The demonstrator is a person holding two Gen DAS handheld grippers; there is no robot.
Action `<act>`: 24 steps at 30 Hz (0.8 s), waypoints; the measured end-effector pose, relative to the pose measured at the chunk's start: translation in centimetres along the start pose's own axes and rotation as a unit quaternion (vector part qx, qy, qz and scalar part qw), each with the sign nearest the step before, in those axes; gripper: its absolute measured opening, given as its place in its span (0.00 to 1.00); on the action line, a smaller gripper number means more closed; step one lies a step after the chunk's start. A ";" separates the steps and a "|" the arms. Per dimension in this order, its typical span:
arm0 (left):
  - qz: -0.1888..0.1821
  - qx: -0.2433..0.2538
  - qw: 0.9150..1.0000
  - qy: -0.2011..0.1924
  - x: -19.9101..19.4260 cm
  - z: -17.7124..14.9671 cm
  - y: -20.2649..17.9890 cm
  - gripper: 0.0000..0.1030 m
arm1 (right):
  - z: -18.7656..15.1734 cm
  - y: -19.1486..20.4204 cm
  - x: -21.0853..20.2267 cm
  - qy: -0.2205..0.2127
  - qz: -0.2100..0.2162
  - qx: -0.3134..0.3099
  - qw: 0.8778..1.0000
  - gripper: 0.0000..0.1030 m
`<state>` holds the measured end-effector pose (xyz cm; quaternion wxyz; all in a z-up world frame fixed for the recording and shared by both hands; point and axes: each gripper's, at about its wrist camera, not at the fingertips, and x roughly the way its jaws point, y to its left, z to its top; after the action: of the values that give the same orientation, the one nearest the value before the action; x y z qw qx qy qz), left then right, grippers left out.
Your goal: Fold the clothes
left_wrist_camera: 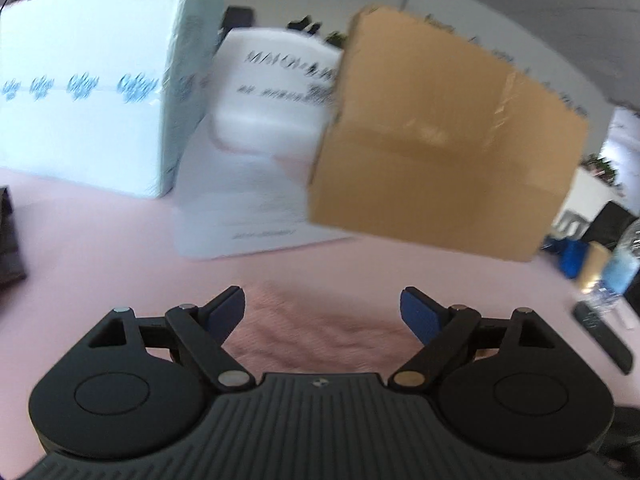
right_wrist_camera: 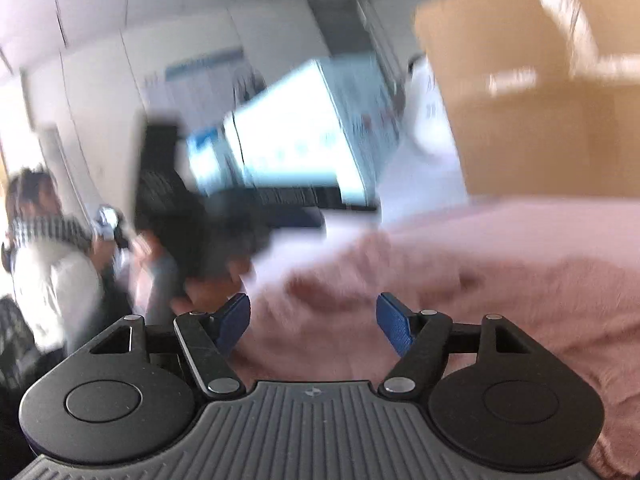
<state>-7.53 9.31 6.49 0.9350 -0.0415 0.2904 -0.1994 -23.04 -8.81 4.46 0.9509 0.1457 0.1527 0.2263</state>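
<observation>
A fuzzy pink garment (left_wrist_camera: 320, 332) lies on the pink tabletop (left_wrist_camera: 100, 248) just under my left gripper (left_wrist_camera: 322, 312), which is open and empty above it. In the right wrist view the same pink garment (right_wrist_camera: 460, 280) spreads in folds to the right. My right gripper (right_wrist_camera: 312, 322) is open and empty, its blue pads over the garment's near edge. Both views are motion-blurred.
A brown cardboard box (left_wrist_camera: 448, 136) stands ahead right, white foam boxes (left_wrist_camera: 92, 92) ahead left, white bags (left_wrist_camera: 256, 208) between them. A dark object (left_wrist_camera: 10, 236) lies at far left. A water bottle (left_wrist_camera: 616, 272) and remote (left_wrist_camera: 604, 336) lie right. People (right_wrist_camera: 52, 248) stand at left.
</observation>
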 end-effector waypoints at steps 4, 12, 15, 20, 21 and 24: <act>0.042 -0.010 0.999 0.029 1.6 -0.1 0.6 0.81 | 1.6 -0.7 1.6 -0.027 -0.108 0.005 0.994 0.08; 0.100 -0.002 0.990 0.095 4.6 -0.9 0.8 0.81 | -0.7 -3.3 7.7 0.104 -0.191 0.012 0.976 0.03; 0.120 0.022 0.988 0.096 5.1 -1.3 0.5 0.83 | -0.8 -4.1 7.9 0.112 -0.209 0.017 0.971 0.00; 0.135 0.033 0.986 0.091 5.5 -1.6 0.3 0.85 | -1.0 -4.0 8.3 0.115 -0.220 0.010 0.969 0.00; 0.135 0.033 0.986 0.092 5.6 -1.6 0.4 0.85 | -1.1 -3.9 8.5 0.115 -0.223 0.009 0.968 0.00; 0.136 0.032 0.986 0.093 5.7 -1.5 0.4 0.86 | -1.3 -3.9 8.2 0.116 -0.233 0.001 0.966 0.00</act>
<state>-3.95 7.49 2.18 0.9233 0.0473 0.3720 -0.0830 -14.96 -7.98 0.12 0.9530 0.0794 0.2921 0.0141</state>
